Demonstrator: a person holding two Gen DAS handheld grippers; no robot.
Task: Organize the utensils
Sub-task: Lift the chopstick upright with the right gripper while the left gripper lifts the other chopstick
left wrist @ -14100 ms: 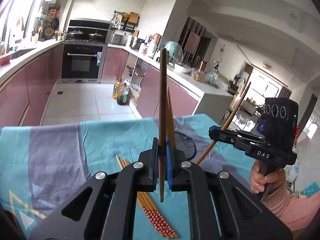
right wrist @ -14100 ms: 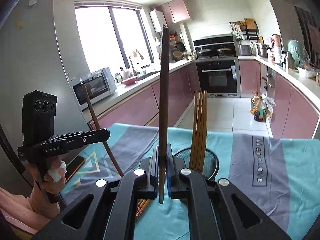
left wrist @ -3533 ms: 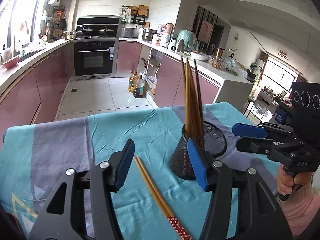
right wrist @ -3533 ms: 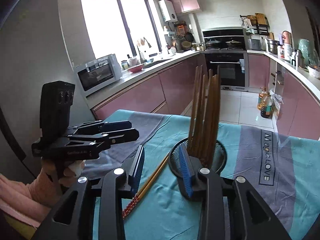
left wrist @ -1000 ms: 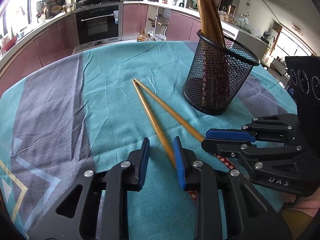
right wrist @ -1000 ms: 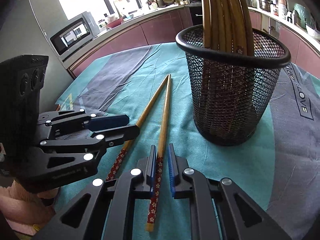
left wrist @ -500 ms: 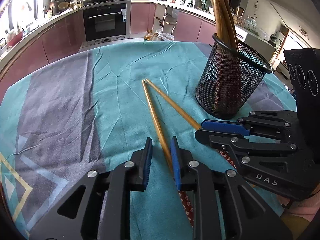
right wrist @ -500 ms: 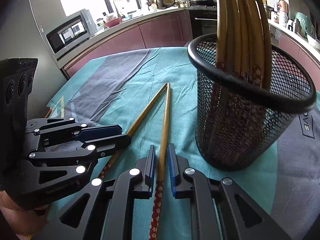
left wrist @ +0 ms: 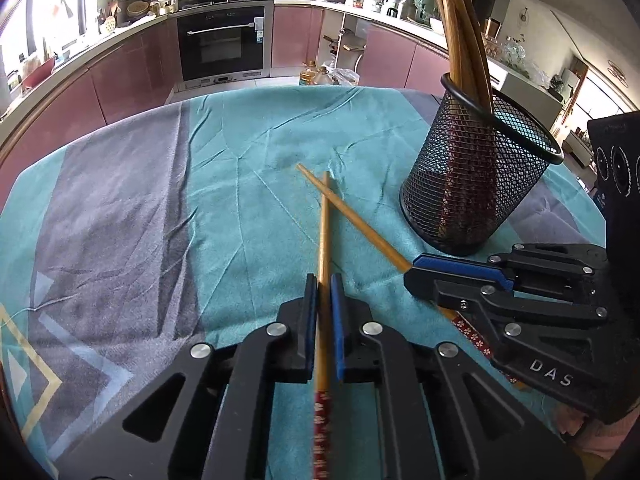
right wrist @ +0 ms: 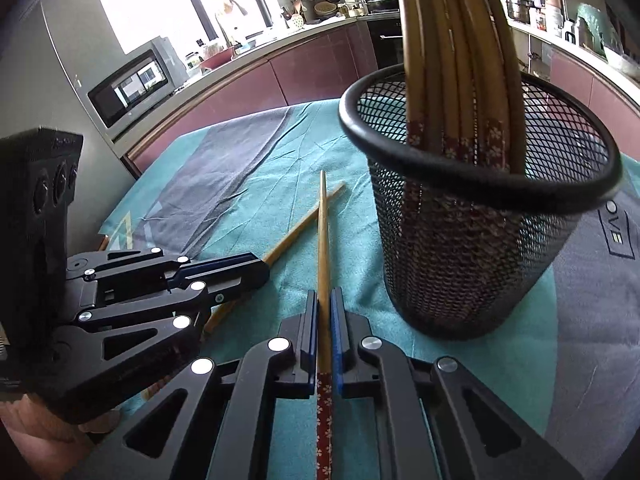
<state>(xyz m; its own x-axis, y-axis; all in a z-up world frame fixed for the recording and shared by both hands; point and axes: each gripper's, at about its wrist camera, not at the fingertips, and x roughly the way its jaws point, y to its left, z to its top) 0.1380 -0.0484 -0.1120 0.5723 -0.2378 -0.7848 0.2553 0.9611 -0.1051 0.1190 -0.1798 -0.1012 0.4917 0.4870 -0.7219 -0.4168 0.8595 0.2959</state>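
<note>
Pinching one chopstick (left wrist: 323, 248) each, the left gripper (left wrist: 324, 280) and right gripper (right wrist: 325, 296) sit low over a teal cloth (left wrist: 240, 128). Both sticks cross beside a mesh cup (right wrist: 476, 240) holding more chopsticks (right wrist: 452, 40).

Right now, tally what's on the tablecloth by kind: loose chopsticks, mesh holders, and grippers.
Loose chopsticks: 2, one in the left gripper at, one in the right gripper at
Mesh holder: 1
Grippers: 2
Total: 5

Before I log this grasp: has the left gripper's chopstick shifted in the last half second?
Yes. The left gripper is shut on its chopstick, whose tip has swung toward the mesh holder, crossing the other chopstick.
</note>
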